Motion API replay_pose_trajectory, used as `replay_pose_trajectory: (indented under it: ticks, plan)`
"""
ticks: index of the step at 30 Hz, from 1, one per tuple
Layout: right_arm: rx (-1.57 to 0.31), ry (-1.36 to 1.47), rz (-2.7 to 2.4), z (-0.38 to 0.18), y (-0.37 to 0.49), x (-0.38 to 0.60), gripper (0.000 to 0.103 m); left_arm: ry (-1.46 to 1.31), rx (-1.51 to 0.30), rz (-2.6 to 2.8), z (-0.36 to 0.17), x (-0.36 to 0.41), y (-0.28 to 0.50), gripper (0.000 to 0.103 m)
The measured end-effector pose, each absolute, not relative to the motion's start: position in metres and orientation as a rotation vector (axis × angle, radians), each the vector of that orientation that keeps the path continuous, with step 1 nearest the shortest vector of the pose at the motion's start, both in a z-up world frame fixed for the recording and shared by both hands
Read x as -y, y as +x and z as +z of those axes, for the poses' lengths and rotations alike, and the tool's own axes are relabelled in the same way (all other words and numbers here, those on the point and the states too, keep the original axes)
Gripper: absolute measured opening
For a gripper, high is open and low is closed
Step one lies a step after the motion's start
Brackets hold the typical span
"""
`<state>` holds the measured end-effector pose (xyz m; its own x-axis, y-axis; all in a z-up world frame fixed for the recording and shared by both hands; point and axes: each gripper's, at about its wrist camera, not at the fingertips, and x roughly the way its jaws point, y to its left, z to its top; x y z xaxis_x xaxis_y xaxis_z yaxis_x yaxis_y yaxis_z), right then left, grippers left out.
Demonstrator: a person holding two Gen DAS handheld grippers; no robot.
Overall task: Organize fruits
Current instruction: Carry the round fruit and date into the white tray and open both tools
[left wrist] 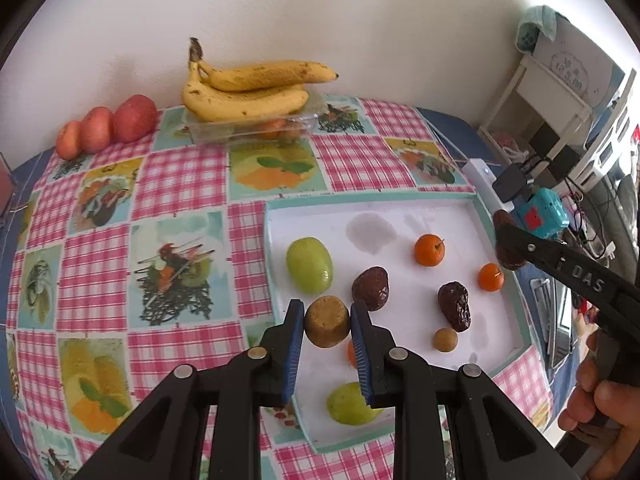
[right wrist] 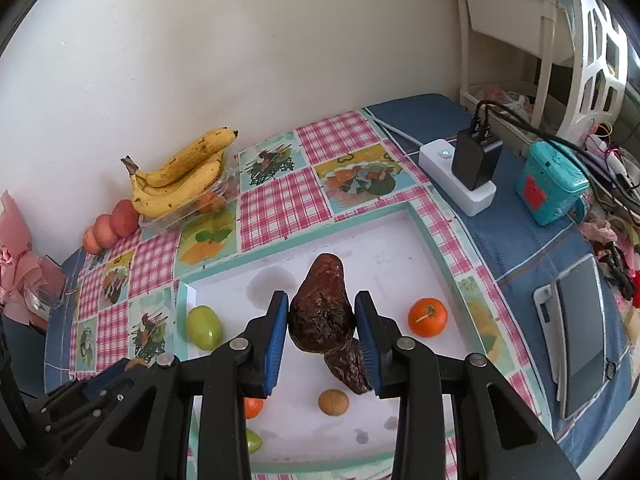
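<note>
Both fruits sit clamped: longan [left wrist: 327, 322] in left gripper [left wrist: 327, 330], date [right wrist: 322, 312] in right gripper [right wrist: 321, 330].

The right gripper [right wrist: 321, 322] pinches a wrinkled brown date [right wrist: 320, 312] between its blue pads above the white tray [right wrist: 400, 236]. On the tray, an orange [right wrist: 427, 317] lies near the right edge and a green fruit [right wrist: 204, 327] near the left. Bananas [right wrist: 182, 176] rest by the wall.
</note>
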<state>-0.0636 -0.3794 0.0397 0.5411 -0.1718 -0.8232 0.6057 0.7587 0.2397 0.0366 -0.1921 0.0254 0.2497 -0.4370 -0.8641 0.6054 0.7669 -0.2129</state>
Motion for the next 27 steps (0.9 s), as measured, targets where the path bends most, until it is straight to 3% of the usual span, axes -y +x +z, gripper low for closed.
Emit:
replay_pose_trajectory:
  ticks: [11, 27]
  plan:
    - [-0.951, 0.574, -0.524, -0.02, -0.053, 0.4, 0.036, 0.179, -1.19, -0.725, -0.027, 0.216, 0.043, 0.025]
    - [-1.005, 0.568, -0.534, -0.048, -0.049, 0.408, 0.036, 0.205, -1.25, -0.707, -0.055, 0.227, 0.046, 0.025]
